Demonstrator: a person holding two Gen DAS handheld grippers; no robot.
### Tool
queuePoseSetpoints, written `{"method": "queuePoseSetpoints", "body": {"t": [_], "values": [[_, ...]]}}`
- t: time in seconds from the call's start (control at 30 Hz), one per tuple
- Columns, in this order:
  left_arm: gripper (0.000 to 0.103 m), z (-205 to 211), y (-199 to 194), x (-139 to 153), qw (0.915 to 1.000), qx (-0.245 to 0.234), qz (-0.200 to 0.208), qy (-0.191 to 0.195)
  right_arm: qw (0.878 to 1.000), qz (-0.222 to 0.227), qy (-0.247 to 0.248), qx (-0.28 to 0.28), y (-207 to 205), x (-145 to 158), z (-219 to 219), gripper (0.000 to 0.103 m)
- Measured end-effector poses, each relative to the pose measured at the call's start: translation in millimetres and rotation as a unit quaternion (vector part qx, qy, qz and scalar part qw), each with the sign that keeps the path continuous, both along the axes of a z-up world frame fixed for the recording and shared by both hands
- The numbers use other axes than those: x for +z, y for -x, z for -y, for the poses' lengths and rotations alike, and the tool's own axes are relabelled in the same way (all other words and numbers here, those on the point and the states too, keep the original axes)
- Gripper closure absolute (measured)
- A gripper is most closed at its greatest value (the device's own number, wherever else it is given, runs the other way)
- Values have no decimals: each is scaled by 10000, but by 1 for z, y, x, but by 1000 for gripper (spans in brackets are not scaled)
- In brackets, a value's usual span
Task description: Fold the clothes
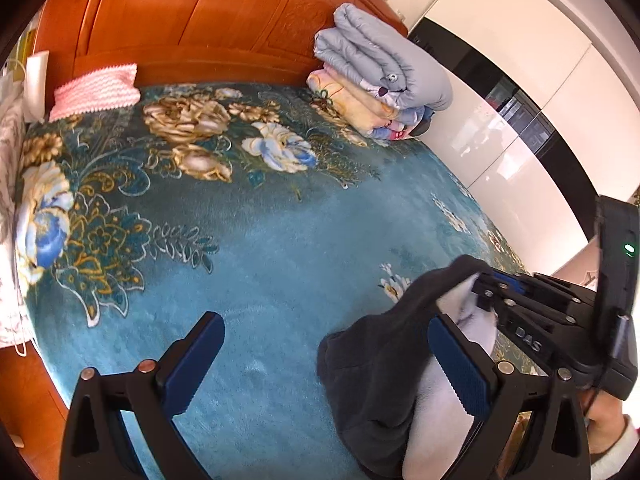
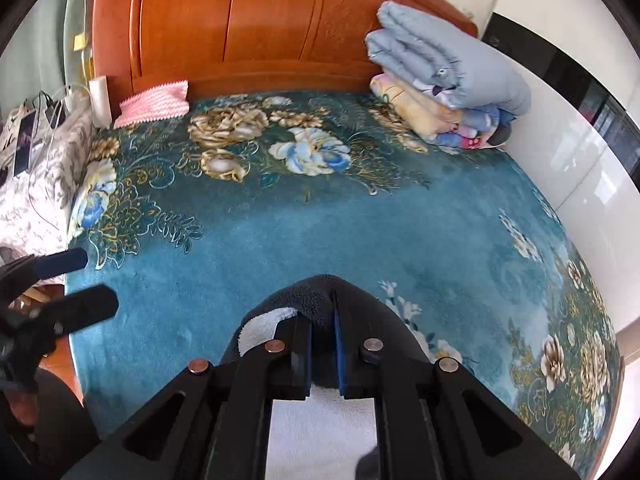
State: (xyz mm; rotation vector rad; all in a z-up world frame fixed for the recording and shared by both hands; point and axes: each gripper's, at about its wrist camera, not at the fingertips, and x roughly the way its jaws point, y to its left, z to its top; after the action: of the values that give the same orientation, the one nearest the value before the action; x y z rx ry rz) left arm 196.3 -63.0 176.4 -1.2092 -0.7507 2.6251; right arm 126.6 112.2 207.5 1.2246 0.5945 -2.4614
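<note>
While the right claw (image 2: 322,354) pinches a fold of the dark fleece garment (image 1: 380,364), its white lining showing, the left claw (image 1: 326,364) hangs wide apart just beside it, gripping nothing. That garment is bunched at the near edge of the bed, on a teal flowered blanket (image 2: 304,232). Farther off, folded quilts (image 2: 448,84) are stacked against the wooden headboard (image 2: 248,28), with a pink cloth (image 2: 154,104) at its other end.
</note>
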Motion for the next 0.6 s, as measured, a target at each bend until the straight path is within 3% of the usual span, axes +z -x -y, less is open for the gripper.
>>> {"method": "queuePoseSetpoints", "body": {"t": [0.2, 0.23, 0.27, 0.33, 0.5, 0.6], "values": [[0, 5, 3, -11, 9998, -79, 148, -125, 9965, 710, 115, -424, 26, -32, -5, 93], [0, 5, 3, -10, 9998, -75, 144, -147, 9952, 811, 200, -519, 26, -33, -8, 86], [0, 6, 3, -10, 9997, -71, 140, -169, 9945, 850, 238, -563, 25, -32, -10, 66], [0, 6, 2, -8, 9997, -91, 124, -195, 9947, 796, 372, -541, 16, -24, -14, 35], [0, -3, -5, -1, 9998, -176, 9, -108, 9932, 266, 868, -732, -30, 16, -50, 33], [0, -12, -9, 2, 9996, -262, -34, -78, 9800, 11, 1459, -1352, -62, 30, -99, 21]]}}
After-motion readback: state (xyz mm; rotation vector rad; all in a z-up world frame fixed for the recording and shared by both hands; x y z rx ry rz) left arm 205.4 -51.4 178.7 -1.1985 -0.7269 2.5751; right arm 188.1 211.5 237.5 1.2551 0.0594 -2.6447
